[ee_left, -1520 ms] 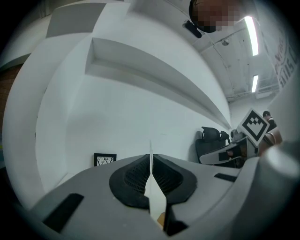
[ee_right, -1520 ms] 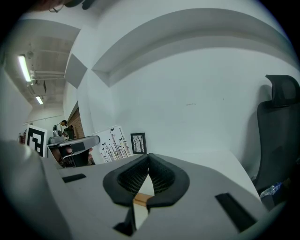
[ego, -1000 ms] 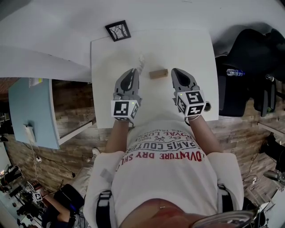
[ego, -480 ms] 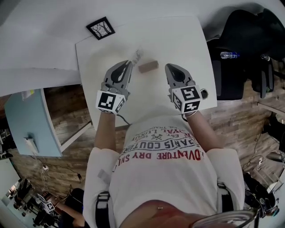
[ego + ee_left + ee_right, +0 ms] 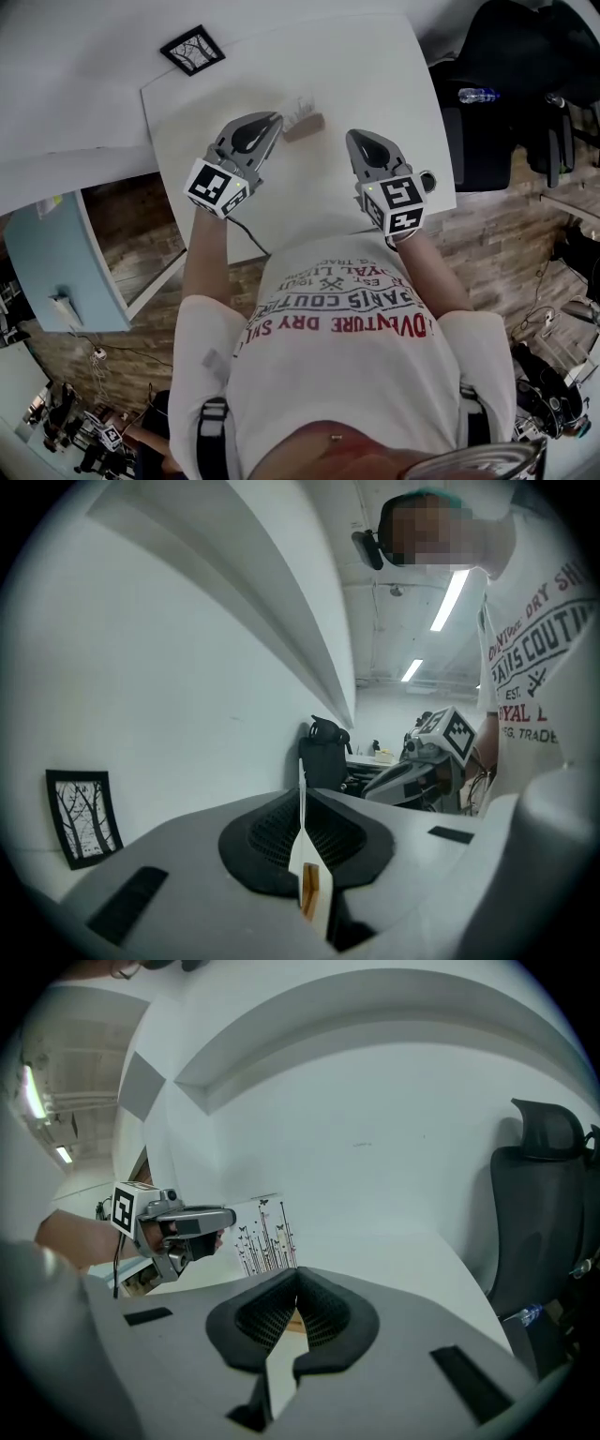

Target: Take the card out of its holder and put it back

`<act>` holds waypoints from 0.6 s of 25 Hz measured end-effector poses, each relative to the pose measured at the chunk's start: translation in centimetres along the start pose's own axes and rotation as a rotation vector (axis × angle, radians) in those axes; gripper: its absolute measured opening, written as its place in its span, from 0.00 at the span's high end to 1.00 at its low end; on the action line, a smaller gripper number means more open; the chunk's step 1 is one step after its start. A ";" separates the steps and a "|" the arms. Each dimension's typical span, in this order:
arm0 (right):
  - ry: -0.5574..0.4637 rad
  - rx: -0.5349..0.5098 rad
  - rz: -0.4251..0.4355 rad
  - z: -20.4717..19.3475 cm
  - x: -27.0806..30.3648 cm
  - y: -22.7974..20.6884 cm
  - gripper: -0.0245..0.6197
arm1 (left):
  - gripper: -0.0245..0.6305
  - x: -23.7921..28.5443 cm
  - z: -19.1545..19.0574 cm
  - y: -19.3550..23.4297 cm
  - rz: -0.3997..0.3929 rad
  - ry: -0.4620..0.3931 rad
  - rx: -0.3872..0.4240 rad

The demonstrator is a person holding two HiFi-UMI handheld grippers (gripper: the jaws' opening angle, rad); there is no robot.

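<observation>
What we see around the work

Beyond the left gripper (image 5: 277, 117), towards its outer side, we find a small black-framed picture (image 5: 192, 50) of bare trees standing at the far corner of the white surface (image 5: 375, 75). Out past the right gripper (image 5: 354, 139), off the surface's edge, stands a black office chair (image 5: 511, 84) with a clear water bottle (image 5: 476, 95) lying by it. Well off the left gripper's outer side we see a pale blue table (image 5: 52, 253) over a wood-plank floor (image 5: 141, 234).

White card (image 5: 298, 106) with black stems stands upright, pinched by left tool (image 5: 273, 119), at wooden holder (image 5: 307, 126).
</observation>
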State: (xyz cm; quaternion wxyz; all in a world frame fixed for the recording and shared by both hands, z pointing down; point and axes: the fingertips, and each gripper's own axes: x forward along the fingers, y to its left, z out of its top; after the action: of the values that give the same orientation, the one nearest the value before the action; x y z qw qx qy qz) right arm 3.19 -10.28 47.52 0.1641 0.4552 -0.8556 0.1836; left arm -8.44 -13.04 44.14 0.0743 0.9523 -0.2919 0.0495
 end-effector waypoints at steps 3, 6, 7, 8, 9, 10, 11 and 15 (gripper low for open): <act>0.009 -0.005 0.013 -0.3 0.3 0.2 0.93 | 0.91 0.3 -0.8 -0.4 -0.070 0.037 0.004; 0.011 -0.017 0.020 -0.4 0.7 0.2 0.93 | 0.91 0.8 -1.5 -0.5 -0.111 0.067 0.003; 0.012 -0.018 0.023 -0.4 0.8 0.3 0.93 | 0.91 0.9 -1.6 -0.5 -0.118 0.071 -0.002; 0.014 -0.017 0.028 -0.5 0.9 0.4 0.93 | 0.91 1.1 -1.7 -0.3 -0.124 0.074 -0.007; 0.017 -0.015 0.034 -0.6 1.0 0.5 0.93 | 0.91 1.2 -1.8 -0.2 -0.129 0.077 -0.010; 0.020 -0.014 0.042 -0.7 1.1 0.7 0.93 | 0.91 1.3 -2.0 -0.1 -0.136 0.082 -0.010; 0.024 -0.015 0.048 -0.8 1.2 0.9 0.93 | 0.91 1.5 -2.1 0.0 -0.144 0.089 -0.006; 0.040 -0.015 0.056 -1.2 1.6 1.1 0.93 | 0.91 2.0 -2.1 0.1 -0.199 0.113 0.005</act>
State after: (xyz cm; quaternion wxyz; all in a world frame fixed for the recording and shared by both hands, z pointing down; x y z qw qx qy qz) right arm 1.59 -10.32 49.12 0.1793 0.4260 -0.8661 0.1906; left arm -6.98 -13.89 46.49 0.0928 0.9724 -0.1909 0.0964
